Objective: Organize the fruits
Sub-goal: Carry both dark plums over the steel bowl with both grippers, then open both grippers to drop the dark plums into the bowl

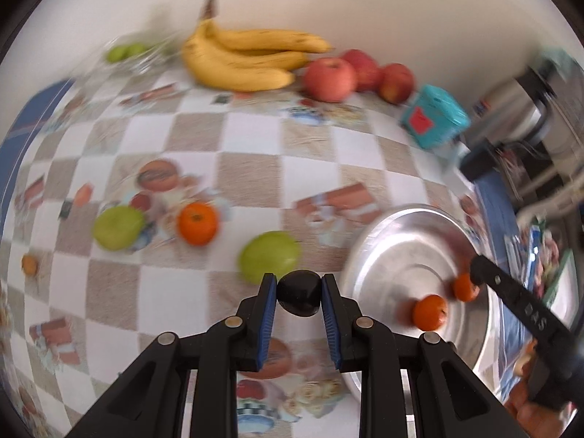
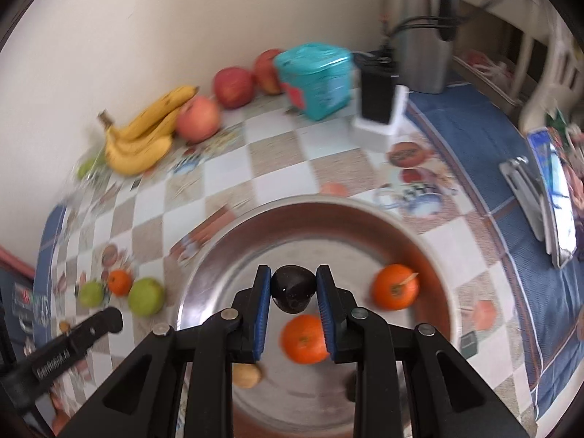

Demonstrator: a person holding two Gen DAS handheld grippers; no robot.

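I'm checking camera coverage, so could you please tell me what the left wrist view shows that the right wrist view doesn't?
Only the left wrist view: the small orange fruit alone near the left table edge.

Only the right wrist view: a tan fruit in the tray, and the black-and-white box beside the teal tin.

Both: bananas, red apples, two green apples, the loose orange, two oranges in the tray, and a dark fruit between each set of tongs.

Both wrist views downward, sharing tray
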